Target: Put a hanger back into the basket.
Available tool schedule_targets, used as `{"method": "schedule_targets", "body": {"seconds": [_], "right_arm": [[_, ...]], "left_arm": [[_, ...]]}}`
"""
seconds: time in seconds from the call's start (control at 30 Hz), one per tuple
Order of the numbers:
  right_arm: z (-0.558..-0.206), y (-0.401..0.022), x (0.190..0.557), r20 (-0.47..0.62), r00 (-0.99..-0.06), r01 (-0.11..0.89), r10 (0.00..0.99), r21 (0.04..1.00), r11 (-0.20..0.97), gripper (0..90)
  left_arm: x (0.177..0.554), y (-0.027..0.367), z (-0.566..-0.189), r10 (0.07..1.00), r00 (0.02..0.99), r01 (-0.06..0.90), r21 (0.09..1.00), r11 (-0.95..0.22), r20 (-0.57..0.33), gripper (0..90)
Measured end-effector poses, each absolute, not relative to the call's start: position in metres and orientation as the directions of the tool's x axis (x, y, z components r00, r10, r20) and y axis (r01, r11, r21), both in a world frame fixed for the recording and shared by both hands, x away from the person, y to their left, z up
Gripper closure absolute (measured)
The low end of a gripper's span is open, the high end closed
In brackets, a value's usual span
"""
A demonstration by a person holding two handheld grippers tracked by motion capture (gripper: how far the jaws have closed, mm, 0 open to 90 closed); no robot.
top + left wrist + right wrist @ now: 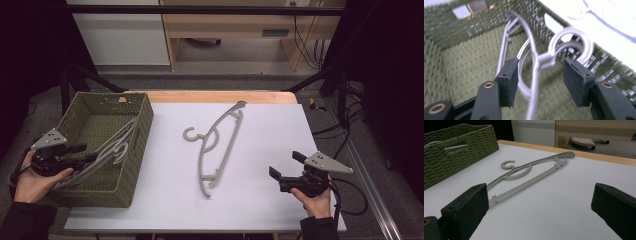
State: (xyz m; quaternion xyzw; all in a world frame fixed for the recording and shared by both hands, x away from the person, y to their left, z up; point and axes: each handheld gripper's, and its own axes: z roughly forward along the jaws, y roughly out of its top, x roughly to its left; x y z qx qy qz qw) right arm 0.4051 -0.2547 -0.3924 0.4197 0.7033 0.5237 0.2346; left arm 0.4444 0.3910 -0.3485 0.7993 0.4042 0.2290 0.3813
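Hovering at the near-left corner of the woven basket [137, 150], the left hand-held gripper [82, 152] stood released, its pads apart on either side of the grey hangers in the basket [534, 75] without pressing them. Those hangers leaned inside, hooks resting toward the basket's right wall. The right hand-held gripper [285, 167] was spread wide and empty above the white bench [270, 130], pointing at a single grey hanger [217, 150] lying flat mid-bench, well apart from it.
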Motion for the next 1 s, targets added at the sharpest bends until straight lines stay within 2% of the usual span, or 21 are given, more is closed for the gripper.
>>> {"method": "schedule_targets", "body": {"seconds": [0.47,0.83,1.0], "right_arm": [[-0.392,-0.255,0.405,0.111,-0.538,0.345,0.836,0.934,0.098,1.5],[-0.392,-0.254,0.405,0.108,-0.537,0.346,0.837,0.933,0.102,1.6],[-0.393,-0.252,0.406,0.107,-0.539,0.348,0.835,0.931,0.106,1.6]], "left_arm": [[0.421,0.350,-0.332,0.828,0.560,0.357,0.908,-0.221,-0.019,36.4],[0.410,0.305,-0.338,0.785,0.619,0.304,0.933,-0.192,-0.040,24.8],[0.407,0.279,-0.343,0.763,0.646,0.285,0.934,-0.214,-0.022,21.8]]}}
